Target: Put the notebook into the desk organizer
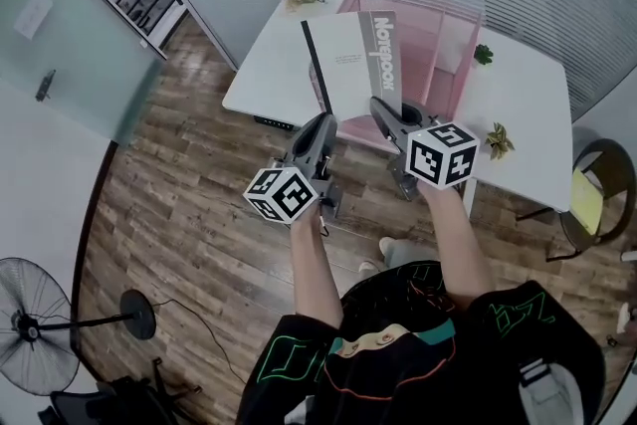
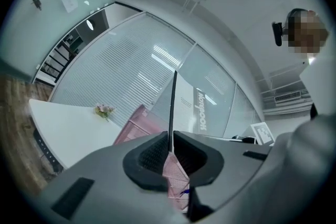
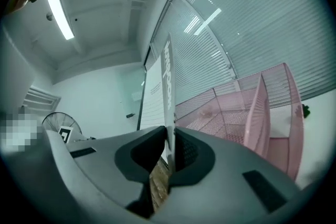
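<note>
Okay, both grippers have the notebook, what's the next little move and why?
Probably carry the notebook forward and ease it down into an open compartment of the pink organizer. The left gripper and right gripper both clamp its lower edge, holding it upright in the air near the organizer, not yet inside.

Both arms are stretched out in front of me, left forearm [image 1: 313, 264] and right forearm [image 1: 453, 244] bare and roughly side by side. The left gripper [image 1: 323, 118] points forward, about level, with the left cube [image 1: 282, 193] at the near end by the wrist. Its jaws are pinched tight on the near left corner of the notebook [image 1: 343, 65]. The right gripper [image 1: 384, 106] sits just beside it, the right cube [image 1: 441, 152] tilted up toward me. Those jaws are clamped on the near right corner, so it's a two-handed hold.
</note>
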### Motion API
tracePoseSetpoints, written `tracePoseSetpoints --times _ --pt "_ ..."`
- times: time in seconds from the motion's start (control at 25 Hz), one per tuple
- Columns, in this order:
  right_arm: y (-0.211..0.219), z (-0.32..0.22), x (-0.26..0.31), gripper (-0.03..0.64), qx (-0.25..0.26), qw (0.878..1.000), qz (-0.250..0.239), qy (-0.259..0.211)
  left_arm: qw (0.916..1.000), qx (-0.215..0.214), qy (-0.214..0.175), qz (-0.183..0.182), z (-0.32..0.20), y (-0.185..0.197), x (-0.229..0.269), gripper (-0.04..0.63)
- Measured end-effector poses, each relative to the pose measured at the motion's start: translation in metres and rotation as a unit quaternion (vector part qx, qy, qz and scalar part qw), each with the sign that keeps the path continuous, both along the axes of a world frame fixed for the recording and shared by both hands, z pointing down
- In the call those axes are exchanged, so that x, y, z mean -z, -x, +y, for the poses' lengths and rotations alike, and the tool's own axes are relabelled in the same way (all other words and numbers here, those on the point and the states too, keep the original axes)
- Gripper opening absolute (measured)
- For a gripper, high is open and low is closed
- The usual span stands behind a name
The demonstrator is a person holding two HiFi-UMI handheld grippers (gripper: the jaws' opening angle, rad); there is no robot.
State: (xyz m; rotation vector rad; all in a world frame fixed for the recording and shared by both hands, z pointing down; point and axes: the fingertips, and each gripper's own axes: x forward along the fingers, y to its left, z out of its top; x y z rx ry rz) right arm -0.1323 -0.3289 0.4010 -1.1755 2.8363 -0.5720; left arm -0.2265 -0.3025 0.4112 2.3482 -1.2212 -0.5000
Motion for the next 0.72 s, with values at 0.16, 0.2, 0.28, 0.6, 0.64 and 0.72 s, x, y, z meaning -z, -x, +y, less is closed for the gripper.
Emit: tracePoseSetpoints --times 0.16,0.2,0.28,0.6,0.64,0.72 --pt "-0.007 -0.005 -0.003 0.014 -0.019 0.999 -0.015 0.021 0.9999 0.013 -0.001 0.006 0.003 0.012 -0.005 0.028" --pt "-0.006 -0.006 -0.005 0.014 -0.020 0.999 -0.015 0.030 0.9999 0.011 -0.004 0.009 0.003 0.012 -0.004 0.028" --pt "-0.005 -0.007 -0.011 0.013 -0.026 0.999 -0.007 0.043 0.9999 0.006 -0.006 0.006 0.004 0.009 -0.004 0.028" --pt "-0.003 -0.013 -0.011 0.014 -0.047 0.994 -0.052 0.085 0.9968 -0.028 0.046 -0.059 0.004 -0.008 -0.036 0.029" --pt "-0.004 -0.014 -0.011 0.014 -0.049 0.993 -0.058 0.090 0.9956 -0.034 0.054 -0.068 0.003 -0.012 -0.040 0.032" --pt "-0.005 -0.016 -0.013 0.014 -0.053 0.992 -0.064 0.100 0.9943 -0.045 0.059 -0.077 0.000 -0.022 -0.044 0.043"
